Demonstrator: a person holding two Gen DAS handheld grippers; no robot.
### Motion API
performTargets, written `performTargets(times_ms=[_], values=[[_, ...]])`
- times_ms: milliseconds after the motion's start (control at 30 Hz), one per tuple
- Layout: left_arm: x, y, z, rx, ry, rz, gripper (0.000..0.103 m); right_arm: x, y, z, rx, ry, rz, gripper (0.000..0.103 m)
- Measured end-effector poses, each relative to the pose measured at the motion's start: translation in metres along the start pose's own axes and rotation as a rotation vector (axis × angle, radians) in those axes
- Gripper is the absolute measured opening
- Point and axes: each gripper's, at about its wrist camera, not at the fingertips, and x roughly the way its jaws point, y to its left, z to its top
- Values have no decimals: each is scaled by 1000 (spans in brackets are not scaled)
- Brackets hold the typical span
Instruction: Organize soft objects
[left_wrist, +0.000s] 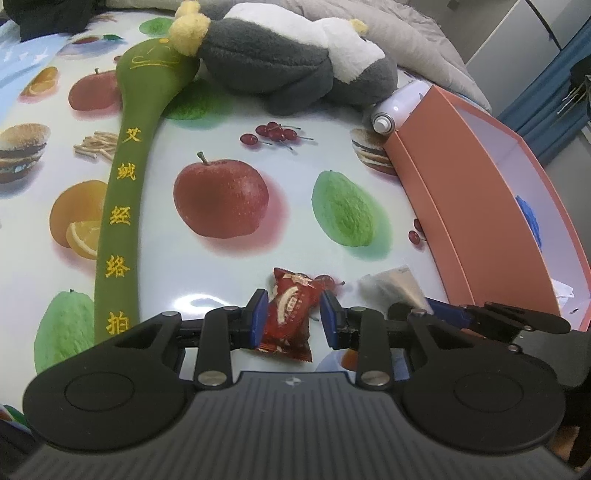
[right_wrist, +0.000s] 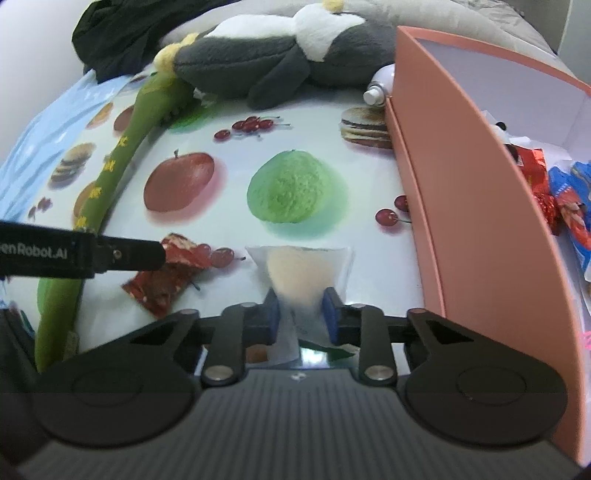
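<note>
Left wrist view. The left tool (left_wrist: 293, 317) stands low at frame centre, its jaws parted around a red candy wrapper (left_wrist: 287, 314) lying on the worktop (left_wrist: 221, 118). The left pad touches the wrapper; the right pad shows a gap. Risk: slick foil may skid sideways as the jaws close, since only one side bears on it. The pink box (left_wrist: 480, 221) fills the right of the frame; a blue item shows inside. The green massage stick (left_wrist: 122, 206) and penguin plush (left_wrist: 295, 62) lie at upper left and top.

Right wrist view. The right tool (right_wrist: 300, 310) brackets a clear sachet of pale powder (right_wrist: 303, 273) at lower centre, pads at its edges; whether it is clamped I cannot tell. Risk: the thin film may buckle and slip out. The box, at right, holds red and blue wrapped sweets (right_wrist: 554, 192).
</note>
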Motion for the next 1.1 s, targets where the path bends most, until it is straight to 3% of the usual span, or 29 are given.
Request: performTargets(times_ms=[300,367,433,633,800,1100], values=[[7,2,-3,11,17,-1,37,-9,2,-3,21,8,-8,23],[10,3,-3,16,26,2,49,-11,4,-5,21,13,-7,23],[14,3,-4,33,28,21,51,-13,6,-7,21,15,-7,23],[22,3,-5,58,31,18,51,-16,7,-13,26,23,-11,23],[26,-1,-4,71,29,12,41,-21,5,-13,40,22,-14,23],[18,-6,-6,71,23,9,38,-37,4,-11,58,-10,-21,23]])
